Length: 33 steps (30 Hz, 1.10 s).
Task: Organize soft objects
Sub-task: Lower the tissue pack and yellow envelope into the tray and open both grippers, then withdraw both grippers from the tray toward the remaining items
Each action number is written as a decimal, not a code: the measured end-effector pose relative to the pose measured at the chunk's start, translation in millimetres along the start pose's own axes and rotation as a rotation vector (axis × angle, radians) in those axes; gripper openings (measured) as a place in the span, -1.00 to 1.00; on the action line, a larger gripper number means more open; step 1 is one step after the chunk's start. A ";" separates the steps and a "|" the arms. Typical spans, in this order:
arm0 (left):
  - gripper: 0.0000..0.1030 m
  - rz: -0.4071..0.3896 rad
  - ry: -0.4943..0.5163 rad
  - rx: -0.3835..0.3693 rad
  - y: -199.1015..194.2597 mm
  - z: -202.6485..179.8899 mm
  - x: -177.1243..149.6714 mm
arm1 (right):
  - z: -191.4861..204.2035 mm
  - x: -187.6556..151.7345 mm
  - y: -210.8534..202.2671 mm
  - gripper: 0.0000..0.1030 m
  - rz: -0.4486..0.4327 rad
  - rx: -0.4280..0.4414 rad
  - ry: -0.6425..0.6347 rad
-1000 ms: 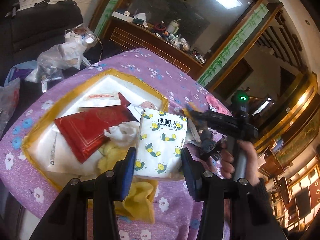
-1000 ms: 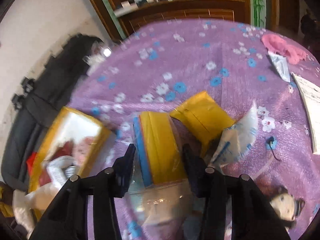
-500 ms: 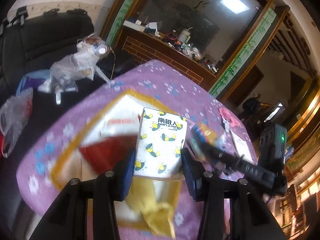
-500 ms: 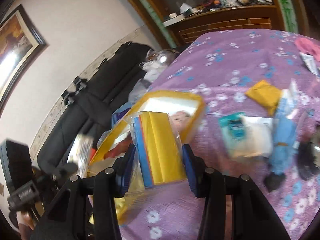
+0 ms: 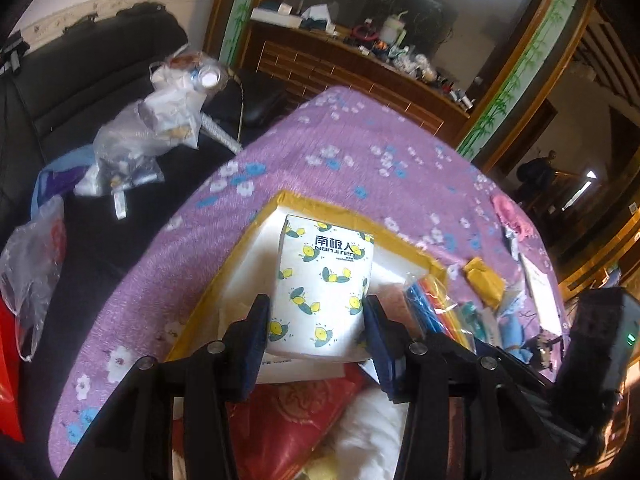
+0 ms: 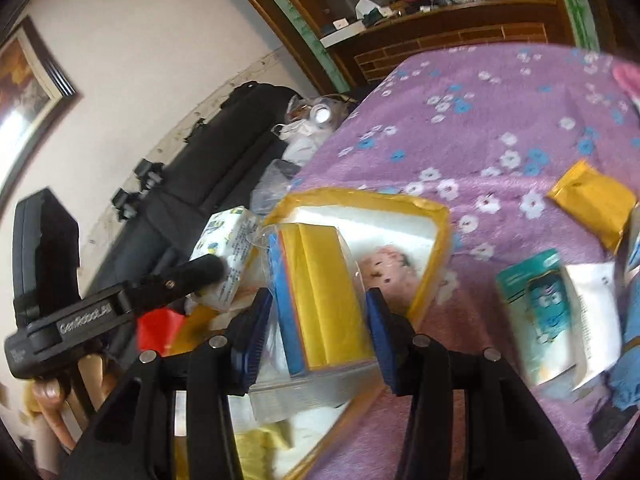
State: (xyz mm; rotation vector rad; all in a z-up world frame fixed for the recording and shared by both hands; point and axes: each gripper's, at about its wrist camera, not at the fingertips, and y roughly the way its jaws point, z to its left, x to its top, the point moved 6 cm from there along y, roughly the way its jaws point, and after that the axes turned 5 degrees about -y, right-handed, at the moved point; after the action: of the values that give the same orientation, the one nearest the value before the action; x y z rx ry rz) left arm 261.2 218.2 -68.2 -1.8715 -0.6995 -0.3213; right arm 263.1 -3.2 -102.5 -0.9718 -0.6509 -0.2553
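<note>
My left gripper [image 5: 316, 332] is shut on a white tissue pack with bee prints [image 5: 322, 288], held above the yellow-rimmed white box [image 5: 340, 210] on the purple floral table. A red pouch [image 5: 288, 420] and white and yellow cloths lie in the box below it. My right gripper [image 6: 320, 320] is shut on a clear bag of yellow and blue cloths [image 6: 320, 296], held over the same box [image 6: 436, 236]. The left gripper with the tissue pack [image 6: 228, 248] shows at the left of the right wrist view. The bag [image 5: 436, 304] shows in the left wrist view too.
On the table to the right lie a yellow packet [image 6: 592, 200], a teal-and-white pack [image 6: 548, 312], a blue soft item [image 6: 632, 344] and a pink cloth [image 5: 516, 216]. A black sofa [image 5: 80, 80] with plastic bags [image 5: 132, 148] stands left of the table. A wooden cabinet stands behind.
Both grippers moved left over the box with their loads. The right gripper carried its bag from the table's middle up to the box; the left raised the tissue pack.
</note>
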 end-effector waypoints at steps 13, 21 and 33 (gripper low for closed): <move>0.78 -0.127 -0.100 -0.088 -63.5 1.2 -19.6 | 20.5 -6.9 -37.4 0.45 -0.103 0.086 -0.040; 0.88 -0.151 -0.043 -0.069 -102.6 -21.7 -74.1 | 9.1 -46.7 -109.5 0.72 -0.132 0.135 0.004; 0.88 -0.098 0.150 -0.143 -113.5 -117.6 -148.5 | -63.4 -116.4 -167.1 0.72 -0.094 -0.052 0.105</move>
State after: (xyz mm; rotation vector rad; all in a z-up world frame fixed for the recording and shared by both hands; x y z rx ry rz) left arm 87.0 94.3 -13.1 -1.9282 -0.6819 -0.5820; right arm 117.0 -157.7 -85.2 -0.9724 -0.5963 -0.4054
